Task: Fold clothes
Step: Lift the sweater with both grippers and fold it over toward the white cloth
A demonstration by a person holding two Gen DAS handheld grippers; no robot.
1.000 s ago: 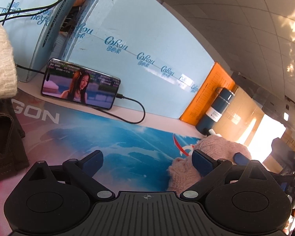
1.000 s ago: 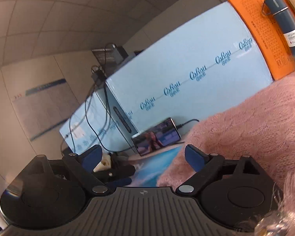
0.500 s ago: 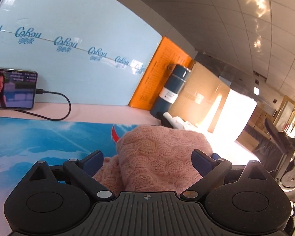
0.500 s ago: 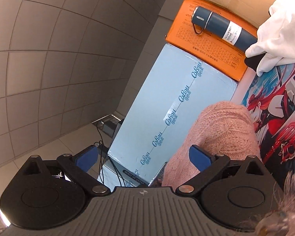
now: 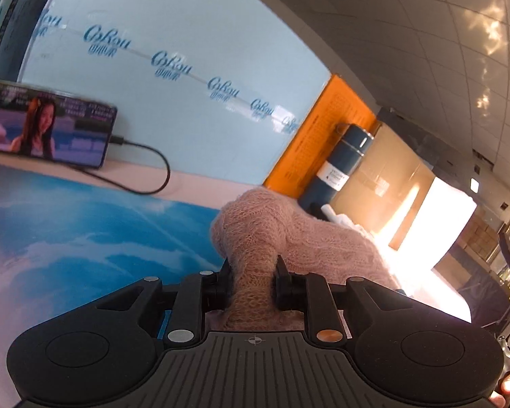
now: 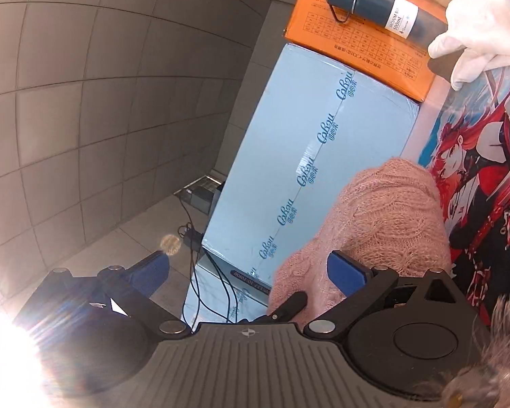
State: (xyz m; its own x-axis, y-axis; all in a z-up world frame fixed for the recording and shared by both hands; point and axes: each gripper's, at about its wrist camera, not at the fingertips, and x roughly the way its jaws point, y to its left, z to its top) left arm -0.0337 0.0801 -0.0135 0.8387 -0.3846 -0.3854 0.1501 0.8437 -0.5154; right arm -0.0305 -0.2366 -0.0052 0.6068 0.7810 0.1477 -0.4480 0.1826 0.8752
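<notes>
The left gripper (image 5: 253,280) has just been closing, and its jaws now pinch a bunched fold of the pink knitted sweater (image 5: 285,234) between them; a second ago they stood wide with the knit only beside one finger. From that pinch the sweater rises in a soft hump and spreads away toward the dark blue flask (image 5: 340,166), which stands just past the sweater against the orange board (image 5: 309,142). The sweater lies on the printed desk mat (image 5: 68,224), with the light blue foam panel (image 5: 173,102) behind it and a phone (image 5: 47,125) propped well to the far side of the sweater, trailing a black cable (image 5: 146,176). The right gripper (image 6: 248,272) stands with its jaws apart, holding nothing, one blue finger (image 6: 345,272) in front of the sweater's knit; whether it touches I cannot tell. Its view has rolled sideways since half a second ago. With one grip made, the garment looks ready to be lifted or drawn out; folding itself appears barely begun, and the loose knit may stretch under a single pinch.
</notes>
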